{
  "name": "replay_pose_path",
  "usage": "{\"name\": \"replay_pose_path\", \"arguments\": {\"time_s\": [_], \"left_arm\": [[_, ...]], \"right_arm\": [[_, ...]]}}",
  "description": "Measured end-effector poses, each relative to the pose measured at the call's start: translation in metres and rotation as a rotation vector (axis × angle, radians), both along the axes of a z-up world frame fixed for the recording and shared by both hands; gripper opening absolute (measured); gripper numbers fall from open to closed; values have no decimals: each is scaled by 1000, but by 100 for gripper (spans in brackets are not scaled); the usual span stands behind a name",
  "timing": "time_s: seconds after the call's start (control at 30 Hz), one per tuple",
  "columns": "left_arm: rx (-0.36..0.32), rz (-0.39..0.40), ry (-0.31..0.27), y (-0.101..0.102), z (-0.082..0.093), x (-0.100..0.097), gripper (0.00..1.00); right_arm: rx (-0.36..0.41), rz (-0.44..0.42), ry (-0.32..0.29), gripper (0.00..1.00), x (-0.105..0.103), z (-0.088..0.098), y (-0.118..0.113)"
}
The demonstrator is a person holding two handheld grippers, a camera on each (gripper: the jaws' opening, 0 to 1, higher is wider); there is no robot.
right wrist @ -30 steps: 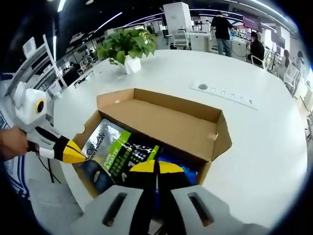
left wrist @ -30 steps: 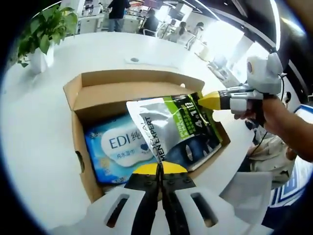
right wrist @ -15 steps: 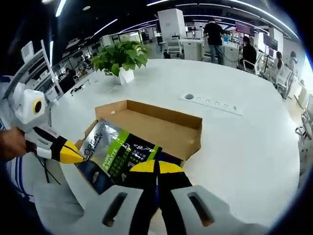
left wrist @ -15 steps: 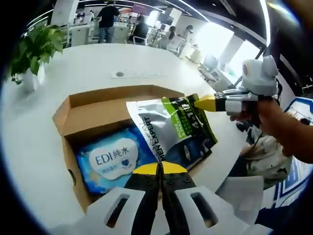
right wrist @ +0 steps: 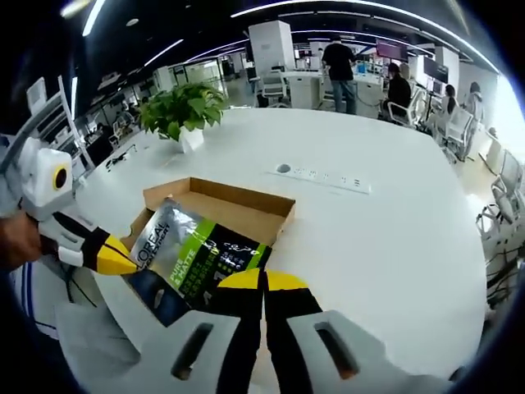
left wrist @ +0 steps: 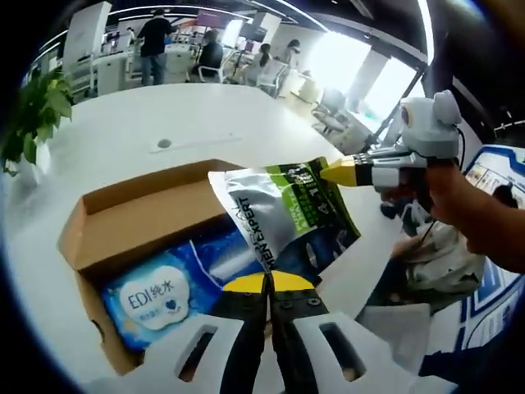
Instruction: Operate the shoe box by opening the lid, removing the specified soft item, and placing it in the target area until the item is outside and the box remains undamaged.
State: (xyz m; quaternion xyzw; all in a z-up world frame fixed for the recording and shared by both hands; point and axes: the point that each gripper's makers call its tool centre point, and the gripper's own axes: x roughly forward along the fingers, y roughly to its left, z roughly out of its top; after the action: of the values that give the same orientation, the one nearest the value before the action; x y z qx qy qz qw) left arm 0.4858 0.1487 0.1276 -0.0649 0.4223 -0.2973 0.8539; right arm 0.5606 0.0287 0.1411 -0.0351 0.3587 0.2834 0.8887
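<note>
A large white table (right wrist: 394,238) is spread across most of both views, its surface curving away toward an office background at the top of each frame. An open cardboard shoe box (left wrist: 123,222) is seen at the centre left of the left gripper view, with its lid folded back toward the upper left; in the right gripper view the same box (right wrist: 238,209) lies at the centre, just above the jaws. A silver, green and dark soft pouch (left wrist: 283,217) is held up above the box at the centre of the left gripper view, and at the lower centre left of the right gripper view (right wrist: 193,258). A blue wet-wipes pack (left wrist: 156,295) is left lying inside the box at the lower left of the left gripper view. A potted plant (right wrist: 180,115) stands on the table at the upper left of the right gripper view.

The left gripper (left wrist: 268,283) is pressed shut on the pouch's lower edge at the bottom centre of its own view. The right gripper (right wrist: 264,281) is likewise closed on the pouch's opposite edge at the bottom centre of its own view, and its yellow tip is seen pinching the pouch's corner at the right of the left gripper view.
</note>
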Motion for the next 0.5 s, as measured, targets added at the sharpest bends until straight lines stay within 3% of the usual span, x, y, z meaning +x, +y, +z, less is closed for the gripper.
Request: {"name": "replay_pose_path", "arguments": {"time_s": [0.5], "left_arm": [[-32, -89, 0, -79, -3, 15, 0]], "right_arm": [[-40, -79, -7, 0, 11, 2, -78]]}}
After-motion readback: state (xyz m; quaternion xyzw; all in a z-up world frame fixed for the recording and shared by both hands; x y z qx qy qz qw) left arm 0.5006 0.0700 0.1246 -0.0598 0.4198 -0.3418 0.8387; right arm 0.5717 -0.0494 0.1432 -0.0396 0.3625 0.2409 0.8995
